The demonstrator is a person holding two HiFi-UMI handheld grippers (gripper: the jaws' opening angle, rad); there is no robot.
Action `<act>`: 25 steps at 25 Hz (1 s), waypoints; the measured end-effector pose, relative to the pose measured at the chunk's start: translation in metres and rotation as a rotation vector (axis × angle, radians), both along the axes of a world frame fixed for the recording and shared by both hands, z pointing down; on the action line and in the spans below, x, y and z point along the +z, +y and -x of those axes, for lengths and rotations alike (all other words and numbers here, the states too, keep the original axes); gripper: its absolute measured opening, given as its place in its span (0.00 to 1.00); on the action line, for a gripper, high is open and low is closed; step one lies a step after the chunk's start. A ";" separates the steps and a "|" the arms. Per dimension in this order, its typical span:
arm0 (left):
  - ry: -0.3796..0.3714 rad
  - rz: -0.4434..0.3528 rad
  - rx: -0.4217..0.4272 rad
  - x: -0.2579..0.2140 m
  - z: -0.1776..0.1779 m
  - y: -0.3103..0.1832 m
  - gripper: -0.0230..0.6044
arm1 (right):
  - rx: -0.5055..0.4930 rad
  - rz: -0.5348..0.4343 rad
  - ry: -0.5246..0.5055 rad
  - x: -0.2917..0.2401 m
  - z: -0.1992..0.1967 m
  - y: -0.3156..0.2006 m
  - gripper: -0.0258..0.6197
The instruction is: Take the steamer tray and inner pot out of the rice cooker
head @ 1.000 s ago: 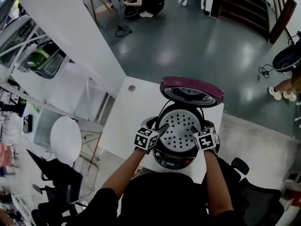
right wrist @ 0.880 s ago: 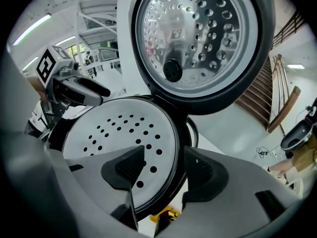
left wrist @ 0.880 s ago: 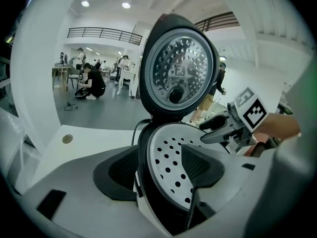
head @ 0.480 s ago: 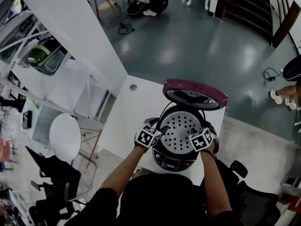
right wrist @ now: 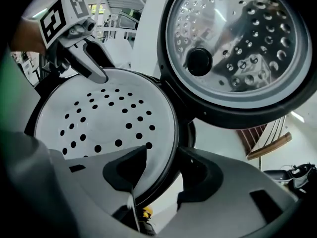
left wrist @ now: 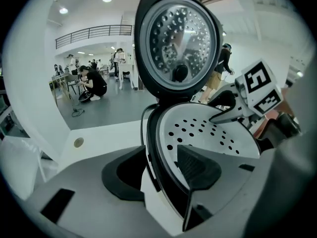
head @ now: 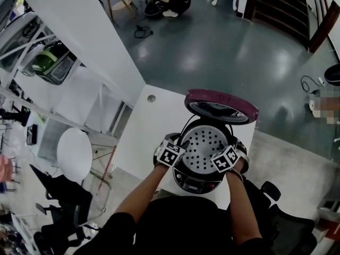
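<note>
White steamer tray (head: 204, 145) rim is sitting between left gripper (left wrist: 166, 157) and right gripper (right wrist: 163, 157) jaws, spread, just closing for lifting.

Head view looks steeply down on the rice cooker (head: 197, 182); both gripper views face it closely from opposite sides.

Black top (head: 186, 222); grey marker-cubed claws (left wrist: 161, 175) (right wrist: 158, 175)

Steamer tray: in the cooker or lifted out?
In. The perforated steamer tray sits level inside the rim of the rice cooker, below the raised lid, not lifted.
</note>
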State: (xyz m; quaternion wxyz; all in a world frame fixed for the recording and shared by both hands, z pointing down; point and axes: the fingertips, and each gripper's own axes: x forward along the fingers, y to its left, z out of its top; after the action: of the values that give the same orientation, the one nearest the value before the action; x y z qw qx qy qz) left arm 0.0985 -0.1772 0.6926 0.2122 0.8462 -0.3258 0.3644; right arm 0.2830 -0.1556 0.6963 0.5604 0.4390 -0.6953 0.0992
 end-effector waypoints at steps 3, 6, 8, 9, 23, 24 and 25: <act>-0.022 -0.018 0.015 0.000 -0.001 0.000 0.32 | 0.013 -0.016 -0.011 -0.004 0.000 -0.002 0.34; -0.034 -0.020 0.018 0.000 0.000 0.000 0.32 | 0.011 -0.009 -0.012 -0.001 0.001 -0.002 0.34; -0.037 -0.021 0.013 -0.001 0.000 0.001 0.32 | 0.010 -0.013 -0.009 0.000 -0.001 -0.001 0.34; -0.036 -0.023 0.007 -0.002 0.000 0.000 0.31 | 0.012 -0.018 -0.009 0.000 -0.002 -0.001 0.31; -0.007 -0.081 -0.030 -0.017 -0.001 -0.004 0.23 | 0.049 -0.044 -0.088 -0.015 0.001 -0.004 0.22; 0.000 -0.090 -0.030 -0.021 -0.003 -0.005 0.21 | 0.049 -0.048 -0.084 -0.017 0.001 -0.004 0.22; 0.009 -0.096 -0.031 -0.024 -0.005 -0.005 0.18 | 0.046 -0.057 -0.076 -0.020 0.001 -0.004 0.21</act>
State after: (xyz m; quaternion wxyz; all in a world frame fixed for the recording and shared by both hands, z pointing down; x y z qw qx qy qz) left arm 0.1032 -0.1823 0.6686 0.1784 0.8519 -0.3550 0.3412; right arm 0.2825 -0.1595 0.6760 0.5181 0.4668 -0.7084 0.1088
